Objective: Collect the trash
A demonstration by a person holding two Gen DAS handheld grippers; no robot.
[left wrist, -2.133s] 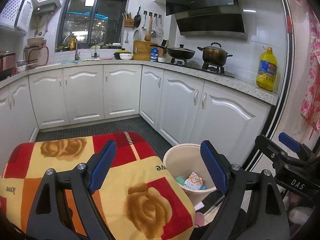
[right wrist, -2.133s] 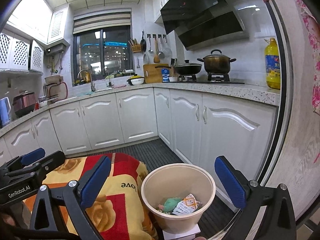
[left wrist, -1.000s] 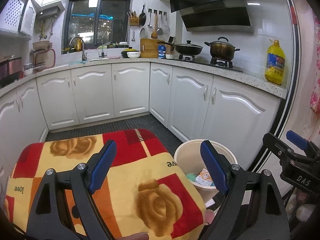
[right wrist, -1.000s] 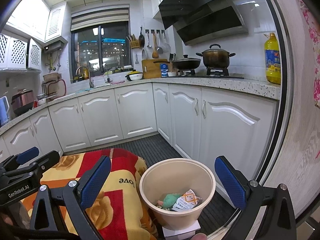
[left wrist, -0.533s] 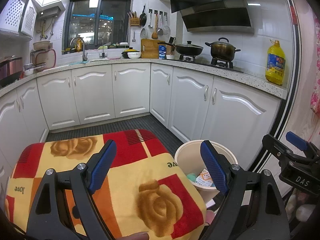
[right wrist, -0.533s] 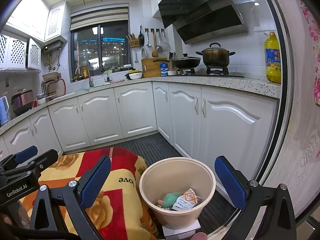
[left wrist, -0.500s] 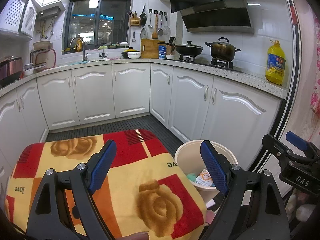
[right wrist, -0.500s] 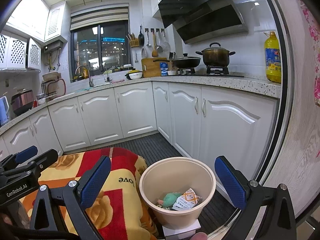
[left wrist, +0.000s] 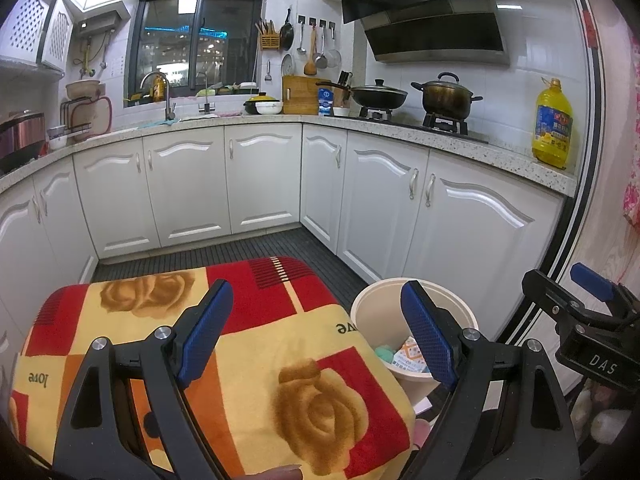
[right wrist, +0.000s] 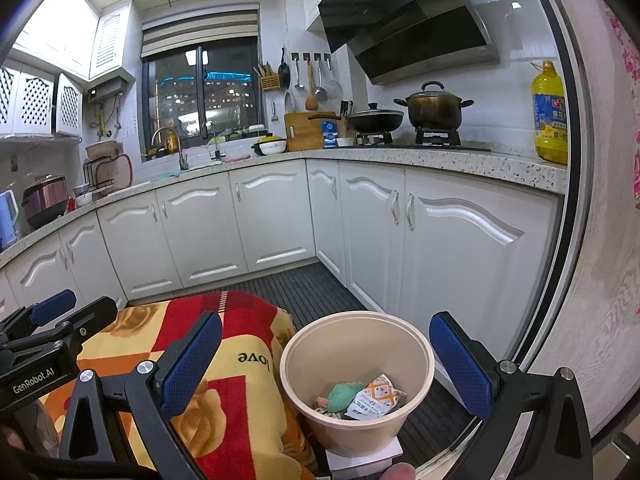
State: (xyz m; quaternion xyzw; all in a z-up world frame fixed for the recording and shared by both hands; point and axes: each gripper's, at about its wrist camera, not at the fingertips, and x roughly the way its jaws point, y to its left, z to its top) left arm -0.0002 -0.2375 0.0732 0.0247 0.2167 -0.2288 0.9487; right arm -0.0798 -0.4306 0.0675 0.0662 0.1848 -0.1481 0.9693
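A beige bin (right wrist: 356,384) stands on the floor to the right of a low table under a red and yellow rose-print cloth (left wrist: 248,360). In the bin lie a white and orange packet (right wrist: 378,398), a green wad (right wrist: 344,394) and other scraps. The bin also shows in the left wrist view (left wrist: 380,320), partly behind a finger. My left gripper (left wrist: 318,332) is open and empty above the cloth. My right gripper (right wrist: 326,364) is open and empty, its jaws wide on either side of the bin, above it.
White kitchen cabinets (right wrist: 264,216) run along the back and right, with a dark ribbed floor mat (left wrist: 224,248) in front. A yellow oil bottle (left wrist: 554,124) stands on the right counter, pots (left wrist: 444,96) on the stove. A wood-pattern wall (right wrist: 600,280) is close on the right.
Both grippers have lifted slightly and drifted a little; the bin sits slightly lower and more central in the right view. Both stay open and empty.
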